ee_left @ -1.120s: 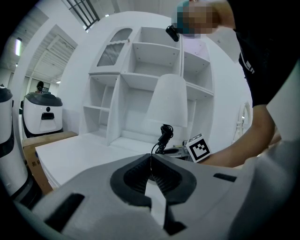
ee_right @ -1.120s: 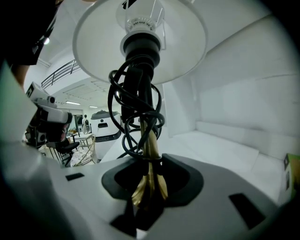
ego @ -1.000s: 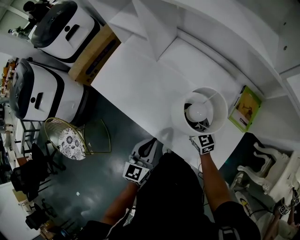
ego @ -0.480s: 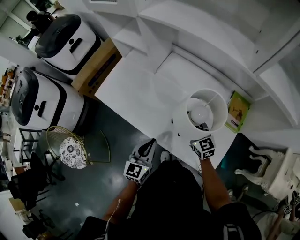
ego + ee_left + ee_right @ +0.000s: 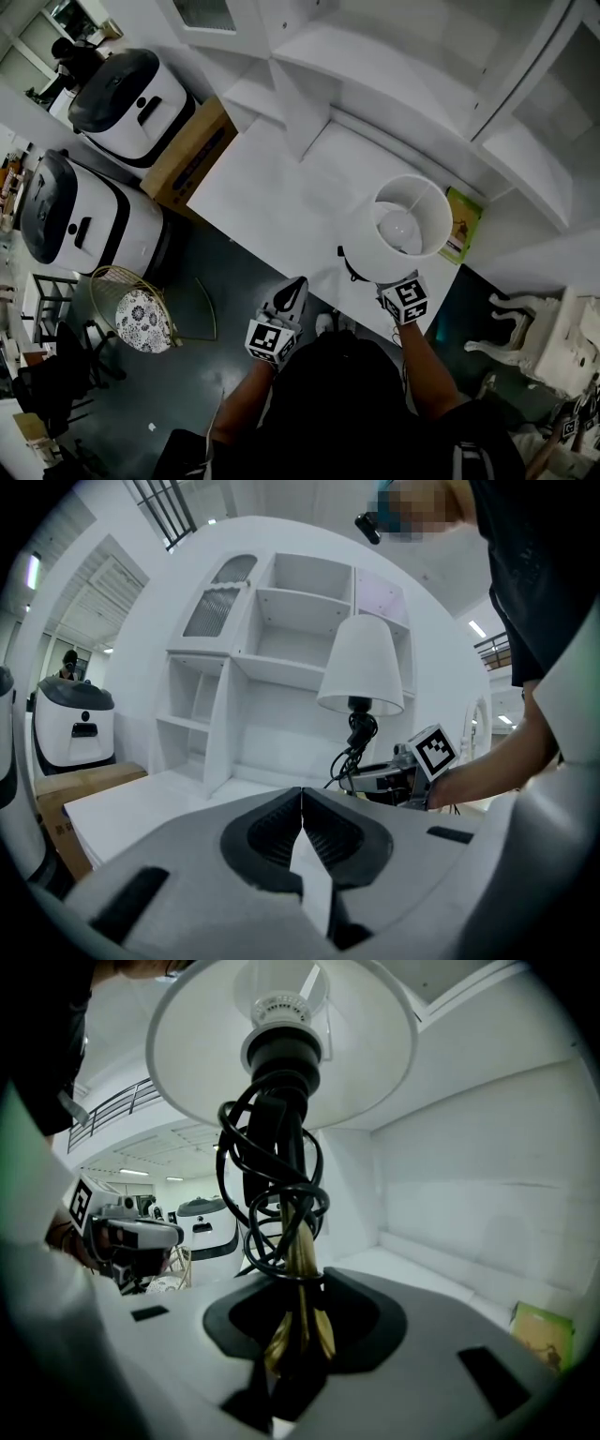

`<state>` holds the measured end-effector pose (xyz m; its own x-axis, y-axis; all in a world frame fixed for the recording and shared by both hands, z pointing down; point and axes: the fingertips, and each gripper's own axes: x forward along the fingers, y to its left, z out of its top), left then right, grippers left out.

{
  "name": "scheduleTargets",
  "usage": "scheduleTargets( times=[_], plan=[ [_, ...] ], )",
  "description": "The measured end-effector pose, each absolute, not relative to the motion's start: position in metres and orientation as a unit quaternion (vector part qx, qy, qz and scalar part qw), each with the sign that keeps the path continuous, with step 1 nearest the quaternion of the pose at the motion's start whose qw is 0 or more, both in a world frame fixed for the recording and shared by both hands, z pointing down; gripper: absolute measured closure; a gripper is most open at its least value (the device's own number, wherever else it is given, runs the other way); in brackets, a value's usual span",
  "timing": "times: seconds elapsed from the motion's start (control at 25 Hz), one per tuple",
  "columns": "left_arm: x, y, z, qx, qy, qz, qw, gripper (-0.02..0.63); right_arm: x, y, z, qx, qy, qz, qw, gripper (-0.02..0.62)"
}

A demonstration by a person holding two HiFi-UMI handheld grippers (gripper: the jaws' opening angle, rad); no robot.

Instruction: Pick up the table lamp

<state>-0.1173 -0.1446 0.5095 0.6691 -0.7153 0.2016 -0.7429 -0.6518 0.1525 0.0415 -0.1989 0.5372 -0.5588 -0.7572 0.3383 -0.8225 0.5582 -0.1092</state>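
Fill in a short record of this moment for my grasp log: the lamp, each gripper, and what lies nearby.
table lamp: white shade, brass stem, black cord wound round the stem
right gripper: shut on the stem, below the cord
left gripper: shut, empty, over the floor in front of the desk
desk: white, shelves behind it
nearby: green book on the desk beside the lamp
lamp base: not in view
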Motion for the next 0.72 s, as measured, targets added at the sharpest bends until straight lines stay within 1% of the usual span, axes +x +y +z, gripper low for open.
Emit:
scheduleTargets(
  times=[0.72],
  plan=[
    [-0.120, -0.143, 0.486, 0.899, -0.425, 0.051, 0.092, 0.588, 0.056, -0.153, 0.485, 0.438, -0.883, 0.117, 0.123, 0.469]
  ],
)
